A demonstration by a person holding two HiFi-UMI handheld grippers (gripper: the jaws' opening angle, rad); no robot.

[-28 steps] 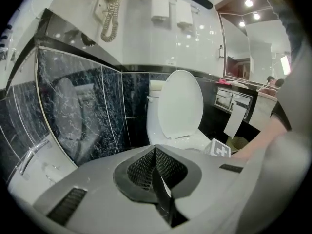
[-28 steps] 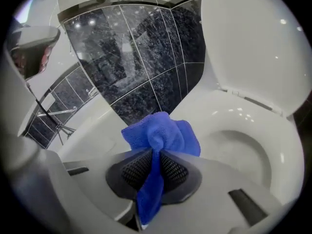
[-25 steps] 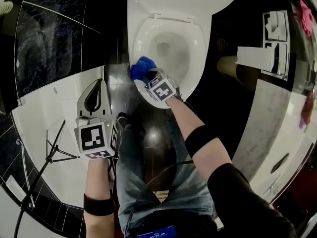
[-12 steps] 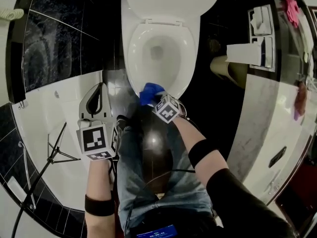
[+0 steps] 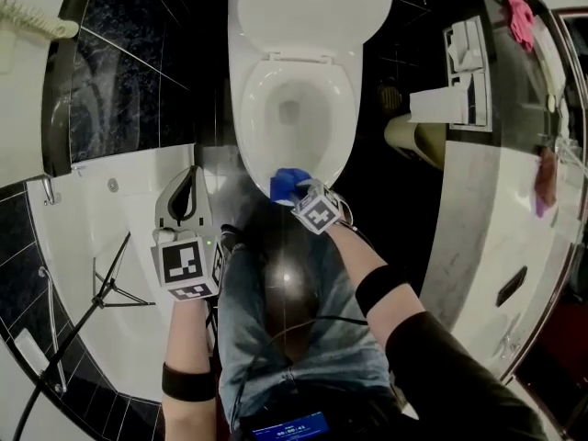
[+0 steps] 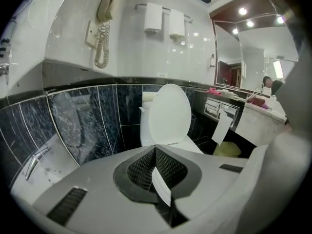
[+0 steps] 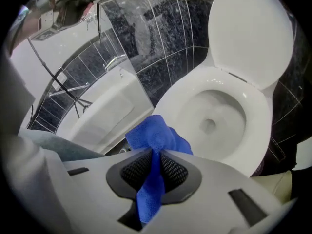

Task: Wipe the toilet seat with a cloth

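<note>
The white toilet seat (image 5: pixel 253 145) rings the bowl, with its lid (image 5: pixel 308 12) raised behind it. My right gripper (image 5: pixel 296 191) is shut on a blue cloth (image 5: pixel 288 184), which hangs at the seat's front rim. In the right gripper view the blue cloth (image 7: pixel 157 139) bunches out past the right gripper (image 7: pixel 155 165) just short of the toilet seat (image 7: pixel 261 130). My left gripper (image 5: pixel 181 200) stays shut with nothing in it, held over the white bathtub edge left of the toilet. The left gripper view shows that left gripper (image 6: pixel 155 170) with jaws together, aimed at the raised lid (image 6: pixel 169 114).
A white bathtub (image 5: pixel 83 237) lies left of the toilet, with a black stand (image 5: pixel 101 288) on it. Right of the toilet hang paper holders (image 5: pixel 464 67), with a yellowish bin (image 5: pixel 418 136) below and a marble counter (image 5: pixel 487 219). A wall phone (image 6: pixel 105 26) hangs above the tub.
My right gripper has slid the blue cloth from the seat's left side round to its front rim. The left gripper has risen slightly. The head view has shifted.
</note>
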